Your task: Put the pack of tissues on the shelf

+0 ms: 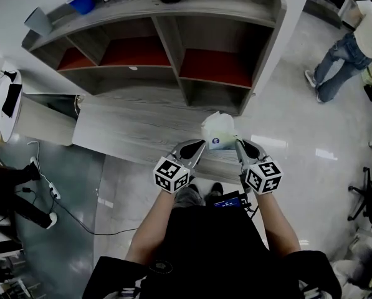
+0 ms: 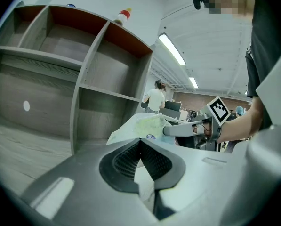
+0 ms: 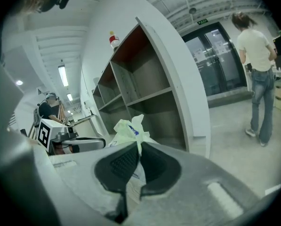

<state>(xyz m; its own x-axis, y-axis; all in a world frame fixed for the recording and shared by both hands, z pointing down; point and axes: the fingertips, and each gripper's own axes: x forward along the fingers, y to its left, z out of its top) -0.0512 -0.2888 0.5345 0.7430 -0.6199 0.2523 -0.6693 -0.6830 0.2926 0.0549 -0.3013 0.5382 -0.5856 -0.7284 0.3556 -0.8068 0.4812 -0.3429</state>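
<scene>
Tissue pack (image 1: 220, 131) clamped by left claw (image 1: 198, 146) and right claw (image 1: 239, 145); blue label (image 1: 215, 141) unreadable.

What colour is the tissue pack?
The pack of tissues is whitish, pale green tint, small blue mark; best in left gripper view.

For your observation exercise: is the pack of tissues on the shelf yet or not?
Not yet: left claw and right claw hold the pale plastic tissue pack outside the grey wooden shelf.
</scene>
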